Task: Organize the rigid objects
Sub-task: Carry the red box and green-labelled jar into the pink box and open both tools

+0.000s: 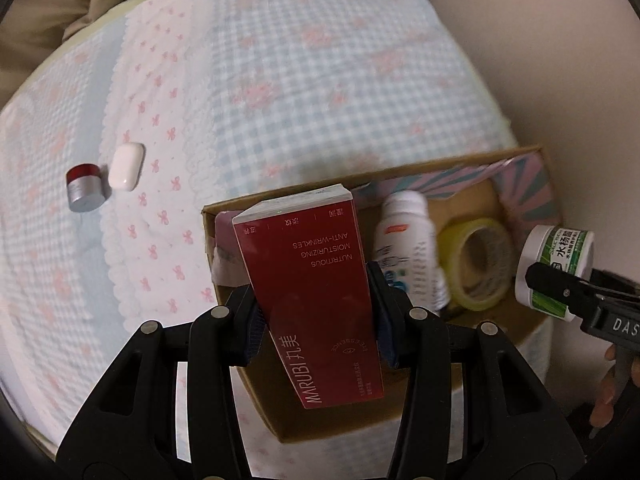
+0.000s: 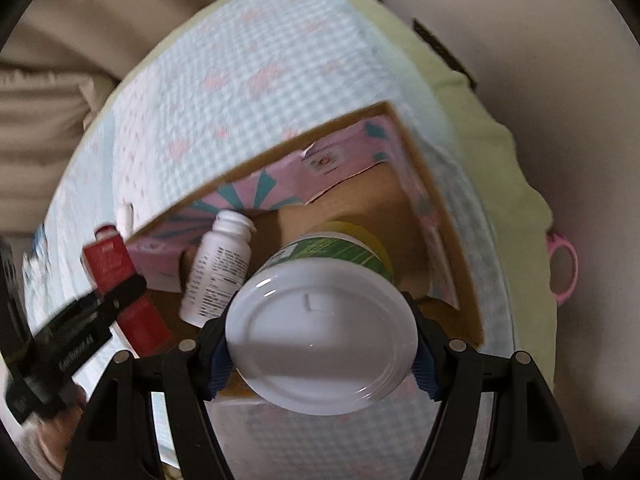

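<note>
My left gripper (image 1: pixel 318 316) is shut on a tall red Marubi carton (image 1: pixel 312 296), held over the left end of an open cardboard box (image 1: pixel 280 412). Inside the box lie a white bottle (image 1: pixel 412 248) and a roll of yellow tape (image 1: pixel 476 264). My right gripper (image 2: pixel 322 344) is shut on a white jar with a green label (image 2: pixel 320 332), held above the box (image 2: pixel 460 264) with the white bottle (image 2: pixel 220 268) beneath. The jar (image 1: pixel 554 268) hangs at the box's right edge in the left wrist view. A small red and silver jar (image 1: pixel 84 192) and a white case (image 1: pixel 126 166) lie on the bedspread.
The box stands on a blue checked bedspread (image 1: pixel 280 80) with pink bows, near the bed's right edge. A beige wall (image 1: pixel 560 60) runs along the right. A pink ring-shaped thing (image 2: pixel 564 272) hangs off the bed's side. A person's fingers (image 1: pixel 608 392) show at the lower right.
</note>
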